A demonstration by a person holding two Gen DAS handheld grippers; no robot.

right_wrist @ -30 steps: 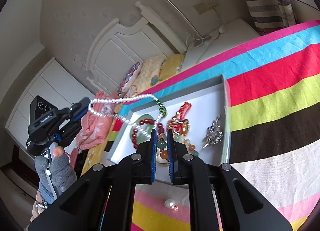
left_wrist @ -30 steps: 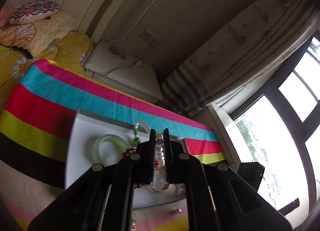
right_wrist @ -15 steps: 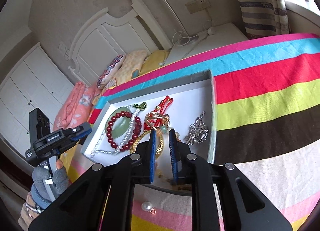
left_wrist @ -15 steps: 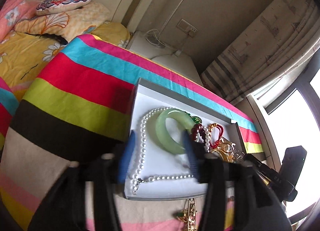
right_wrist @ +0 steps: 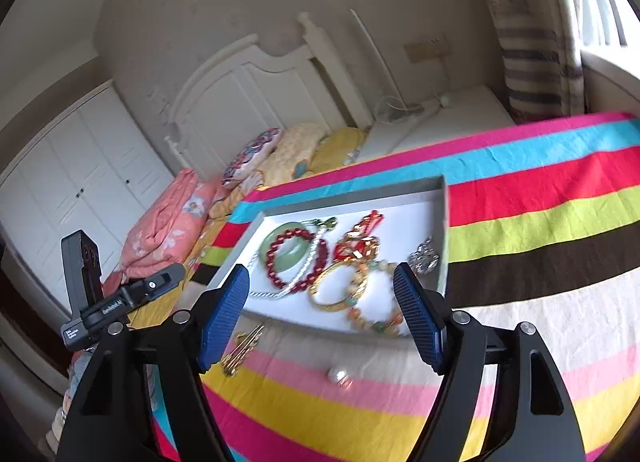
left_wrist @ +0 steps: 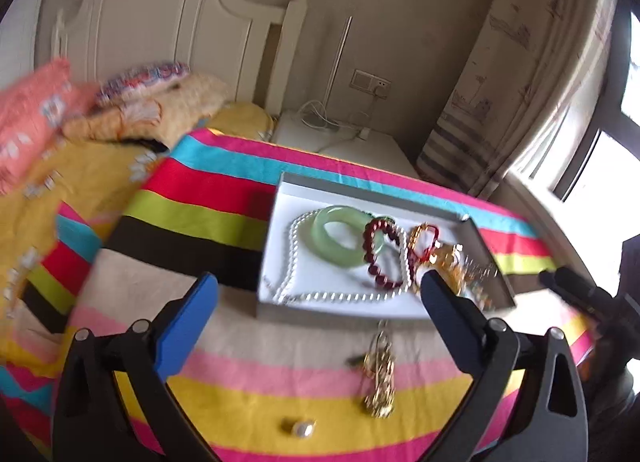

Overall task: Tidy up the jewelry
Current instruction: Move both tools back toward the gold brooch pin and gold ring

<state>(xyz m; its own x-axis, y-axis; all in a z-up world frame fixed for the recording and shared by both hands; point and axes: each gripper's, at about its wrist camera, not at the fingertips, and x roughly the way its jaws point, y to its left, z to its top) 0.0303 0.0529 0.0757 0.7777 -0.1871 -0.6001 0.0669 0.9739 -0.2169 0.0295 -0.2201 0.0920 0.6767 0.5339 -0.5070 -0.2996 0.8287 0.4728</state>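
A grey tray (left_wrist: 352, 185) (right_wrist: 352, 197) with a white floor lies on the striped cloth. In it lie a pearl necklace (left_wrist: 340, 296) (right_wrist: 304, 268), a green jade bangle (left_wrist: 340, 252) (right_wrist: 276, 236), a dark red bead bracelet (left_wrist: 380, 262) (right_wrist: 280, 274), a gold bangle (right_wrist: 332, 294) and more pieces. Outside the tray's near edge lie a gold brooch (left_wrist: 380, 374) (right_wrist: 242, 346) and a pearl earring (left_wrist: 300, 428) (right_wrist: 338, 376). My left gripper (left_wrist: 318, 294) is open and empty before the tray. My right gripper (right_wrist: 322, 290) is open and empty too.
The striped cloth (left_wrist: 200, 197) covers a table beside a bed with pillows (left_wrist: 160, 101). A white nightstand (left_wrist: 360, 145) and a curtain (left_wrist: 500, 109) stand behind. The other hand-held gripper shows at the left of the right wrist view (right_wrist: 120, 298).
The pearl necklace, held up between both grippers a second ago, now lies in the tray. Both grippers have opened and drawn back to the tray's near edge.
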